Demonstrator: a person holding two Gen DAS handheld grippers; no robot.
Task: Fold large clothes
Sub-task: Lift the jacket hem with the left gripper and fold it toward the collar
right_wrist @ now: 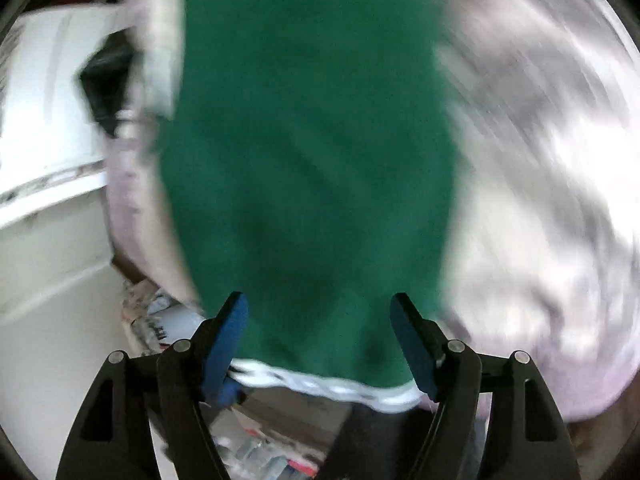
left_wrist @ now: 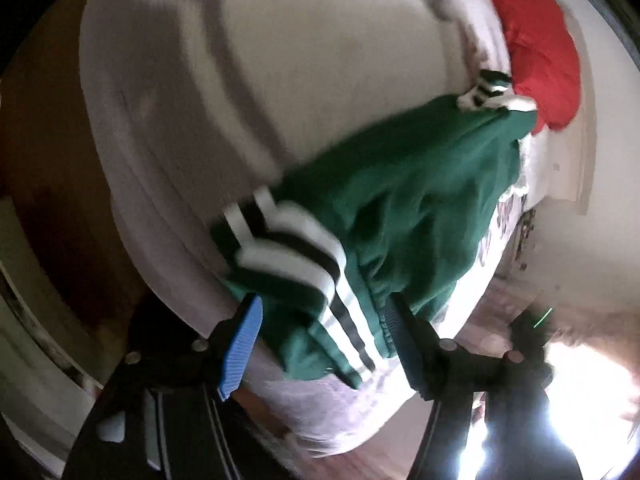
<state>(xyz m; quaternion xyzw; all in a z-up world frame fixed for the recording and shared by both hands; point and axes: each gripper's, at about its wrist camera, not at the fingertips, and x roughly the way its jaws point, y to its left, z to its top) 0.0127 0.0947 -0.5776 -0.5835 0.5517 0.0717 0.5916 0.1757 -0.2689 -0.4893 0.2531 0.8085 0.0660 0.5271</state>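
Note:
A green garment (left_wrist: 400, 200) with black and white striped trim lies bunched on a bed's pale sheet (left_wrist: 280, 60). My left gripper (left_wrist: 324, 312) stands open just above the garment's striped near end; its blue pads (left_wrist: 242, 348) are apart and press on nothing. In the right wrist view the same green garment (right_wrist: 312, 140) fills the middle, blurred, with a white hem near the bottom. My right gripper (right_wrist: 318, 312) is open above that hem end, and the cloth lies below its fingers, not pinched.
A red cloth (left_wrist: 536, 52) lies at the far end of the bed. Brown floor (left_wrist: 52, 160) shows left of the bed. White furniture (right_wrist: 44, 140) stands left of the bed in the right wrist view, with papers and clutter (right_wrist: 160, 320) on the floor below it.

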